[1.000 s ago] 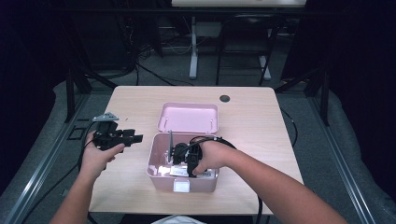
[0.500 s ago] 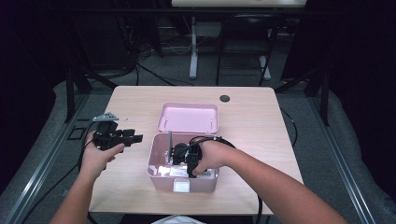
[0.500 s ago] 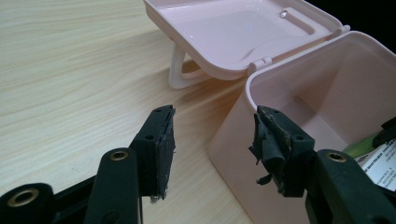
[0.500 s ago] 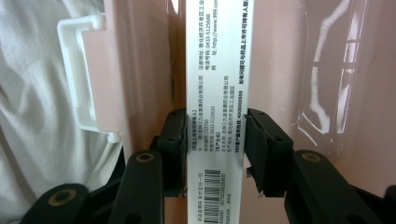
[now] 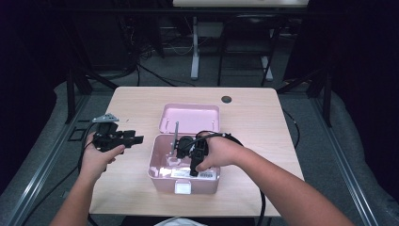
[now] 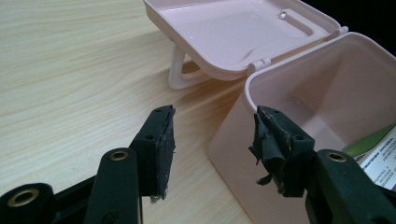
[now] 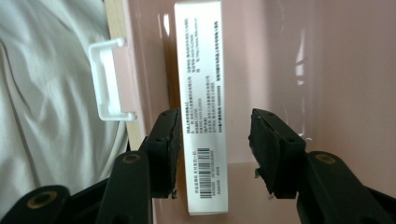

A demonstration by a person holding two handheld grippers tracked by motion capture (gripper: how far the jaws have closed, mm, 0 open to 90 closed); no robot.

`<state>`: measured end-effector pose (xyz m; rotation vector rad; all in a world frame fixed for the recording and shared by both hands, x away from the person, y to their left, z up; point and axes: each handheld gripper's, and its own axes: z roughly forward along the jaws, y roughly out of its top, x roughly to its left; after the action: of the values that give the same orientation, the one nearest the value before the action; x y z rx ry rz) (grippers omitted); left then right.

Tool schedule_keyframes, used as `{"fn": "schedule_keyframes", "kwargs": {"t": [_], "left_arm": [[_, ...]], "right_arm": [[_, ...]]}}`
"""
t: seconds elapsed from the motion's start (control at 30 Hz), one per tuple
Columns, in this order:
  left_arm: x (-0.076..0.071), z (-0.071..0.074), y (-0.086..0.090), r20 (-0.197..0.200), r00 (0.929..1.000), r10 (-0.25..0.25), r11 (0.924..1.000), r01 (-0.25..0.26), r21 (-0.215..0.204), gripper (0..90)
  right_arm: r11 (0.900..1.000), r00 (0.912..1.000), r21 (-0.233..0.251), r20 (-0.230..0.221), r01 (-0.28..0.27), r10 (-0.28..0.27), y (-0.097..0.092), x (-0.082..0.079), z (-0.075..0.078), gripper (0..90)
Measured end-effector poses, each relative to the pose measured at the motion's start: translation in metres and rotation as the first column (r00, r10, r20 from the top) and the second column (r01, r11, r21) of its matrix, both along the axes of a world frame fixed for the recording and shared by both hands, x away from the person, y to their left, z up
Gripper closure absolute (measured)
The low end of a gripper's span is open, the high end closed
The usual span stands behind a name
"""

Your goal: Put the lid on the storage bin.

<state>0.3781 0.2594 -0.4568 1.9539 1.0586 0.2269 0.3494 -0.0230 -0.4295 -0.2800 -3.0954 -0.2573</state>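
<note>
Carton [image 7: 201, 107] along pink box [image 5: 160, 176] wall, clear of right gripper [image 7: 215, 154] fingers.

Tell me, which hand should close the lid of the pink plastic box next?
Probably the left: its gripper hovers open beside the pink plastic box, nearer the lid. The right gripper is inside, open over a white carton.

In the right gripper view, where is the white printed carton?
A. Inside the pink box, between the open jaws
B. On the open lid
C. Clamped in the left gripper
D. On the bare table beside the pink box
A: the white carton lies inside the pink box, and the right gripper has its jaws open on either side of it, with a gap on one side.
</note>
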Motion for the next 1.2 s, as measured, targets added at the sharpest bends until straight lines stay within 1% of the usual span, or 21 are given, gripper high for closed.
{"fn": "schedule_keyframes", "kwargs": {"t": [0.07,0.1,0.13,0.23,0.27,0.3,0.43,0.6,0.67,0.77,0.8,0.83,0.93,0.97,1.1,1.13,1.17,1.2], "left_arm": [[-0.001,0.000,0.000,0.001,1.0000,0.000,1.0000,0.000,0.000,47.7],[-0.001,0.000,0.000,0.001,1.0000,0.000,1.0000,0.000,0.000,47.8],[-0.001,0.001,0.000,0.001,1.0000,0.000,1.0000,0.000,0.001,47.9],[-0.001,0.001,0.000,0.003,1.0000,0.000,1.0000,0.000,0.002,47.9],[-0.001,0.001,0.000,0.003,1.0000,0.000,1.0000,0.000,0.002,47.9],[-0.001,0.000,-0.001,-0.001,1.0000,0.000,1.0000,0.000,0.004,48.2],[-0.001,0.000,-0.001,-0.002,1.0000,0.000,1.0000,0.000,0.006,48.2],[-0.001,0.000,-0.001,-0.002,1.0000,-0.002,1.0000,0.002,0.007,48.2],[-0.001,0.000,-0.001,-0.003,1.0000,-0.001,1.0000,0.001,0.006,48.2],[-0.001,0.000,-0.002,-0.003,1.0000,0.000,1.0000,0.000,0.005,48.2],[-0.001,0.000,-0.002,-0.003,1.0000,0.000,1.0000,0.000,0.005,48.2],[-0.001,0.000,-0.002,-0.001,1.0000,0.000,1.0000,0.000,0.005,48.2],[-0.001,0.000,-0.002,-0.003,1.0000,-0.002,1.0000,0.003,0.009,48.5],[0.000,-0.002,-0.002,-0.006,1.0000,-0.002,0.9999,0.002,0.012,48.5],[0.001,-0.002,-0.002,-0.006,1.0000,-0.004,0.9999,0.004,0.010,48.5],[0.001,-0.002,-0.002,-0.006,1.0000,-0.004,0.9999,0.004,0.010,48.5],[0.000,-0.001,-0.002,-0.005,0.9999,-0.011,0.9999,0.011,0.011,48.5],[0.000,-0.001,-0.002,0.000,0.9999,-0.011,0.9999,0.011,0.010,48.5]], "right_arm": [[0.9996,0.9998,0.025,0.010,0.015,-0.015,-0.003,0.000,0.005,52.3],[0.9996,0.9998,0.025,0.010,0.015,-0.015,-0.003,0.000,0.005,52.3],[0.9979,0.9992,0.057,0.024,0.030,-0.032,-0.006,-0.002,0.010,50.0],[0.9950,0.9980,0.087,0.035,0.049,-0.052,-0.011,-0.002,0.016,48.5],[0.9950,0.9980,0.087,0.035,0.049,-0.052,-0.011,-0.002,0.016,48.5],[0.9924,0.9969,0.103,0.033,0.067,-0.071,-0.014,-0.002,0.019,47.7],[0.9891,0.9943,0.108,0.027,0.099,-0.103,-0.019,0.001,0.021,47.1],[0.9870,0.9926,0.112,0.024,0.115,-0.119,-0.022,0.003,0.023,47.0],[0.9860,0.9923,0.119,0.028,0.117,-0.121,-0.023,0.004,0.023,47.0],[0.9791,0.9886,0.149,0.039,0.138,-0.145,-0.027,0.006,0.027,47.0],[0.9791,0.9886,0.149,0.039,0.138,-0.145,-0.027,0.006,0.027,47.0],[0.9731,0.9850,0.170,0.049,0.155,-0.166,-0.031,0.009,0.029,47.0],[0.9644,0.9780,0.191,0.066,0.182,-0.198,-0.038,0.013,0.031,47.0],[0.9603,0.9739,0.196,0.071,0.199,-0.216,-0.040,0.015,0.032,47.0],[0.9385,0.9578,0.238,0.081,0.250,-0.276,-0.052,0.024,0.036,47.0],[0.9385,0.9578,0.238,0.081,0.250,-0.276,-0.052,0.024,0.036,47.0],[0.9250,0.9462,0.257,0.089,0.280,-0.311,-0.058,0.027,0.037,46.7],[0.9201,0.9409,0.261,0.093,0.292,-0.325,-0.060,0.029,0.038,46.4]]}}
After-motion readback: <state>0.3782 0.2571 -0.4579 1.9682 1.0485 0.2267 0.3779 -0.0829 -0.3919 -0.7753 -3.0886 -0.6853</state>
